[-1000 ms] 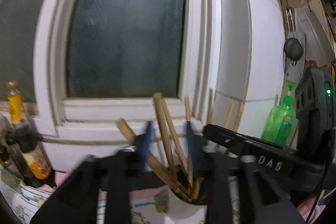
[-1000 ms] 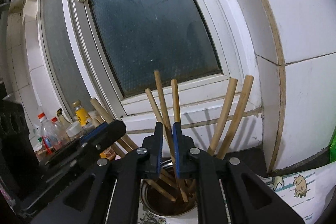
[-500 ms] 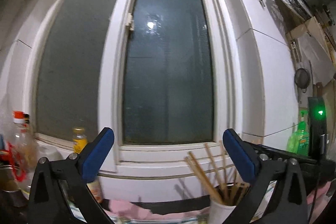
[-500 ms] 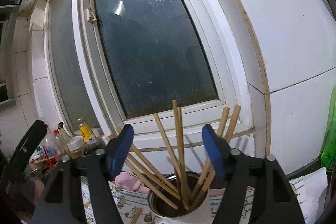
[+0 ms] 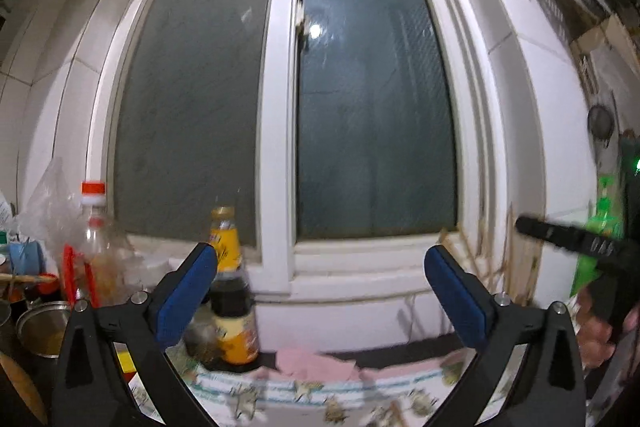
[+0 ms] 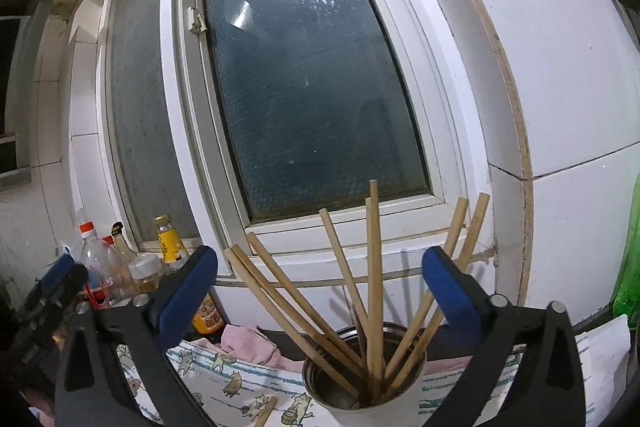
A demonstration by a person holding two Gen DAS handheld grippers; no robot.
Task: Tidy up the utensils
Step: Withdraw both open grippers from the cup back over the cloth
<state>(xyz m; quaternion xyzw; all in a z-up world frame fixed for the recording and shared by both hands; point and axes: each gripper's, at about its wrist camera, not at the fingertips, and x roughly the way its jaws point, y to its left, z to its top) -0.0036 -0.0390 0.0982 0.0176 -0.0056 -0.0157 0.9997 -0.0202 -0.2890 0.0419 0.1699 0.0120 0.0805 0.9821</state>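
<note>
Several wooden chopsticks (image 6: 372, 267) stand fanned out in a white metal-lined cup (image 6: 364, 387) in front of the window. My right gripper (image 6: 320, 291) is open and empty, its blue pads either side of the chopsticks, held back above the cup. One loose chopstick (image 6: 266, 413) lies on the cat-print cloth (image 6: 224, 379) left of the cup. My left gripper (image 5: 320, 291) is open and empty, facing the window; the chopsticks (image 5: 486, 259) appear blurred at its right, beside the right gripper's body (image 5: 576, 239).
Sauce bottles (image 5: 232, 287) and a clear bottle with a red cap (image 5: 94, 247) stand along the sill at left, also in the right wrist view (image 6: 168, 239). A metal pot (image 5: 40, 327) sits far left. A green soap bottle (image 5: 600, 235) stands right. A pink cloth (image 6: 248, 345) lies behind the cup.
Both grippers opened from shut around the chopsticks and drew back from the cup. The left gripper swung left, so the cup left its view. The chopsticks stay in the cup.
</note>
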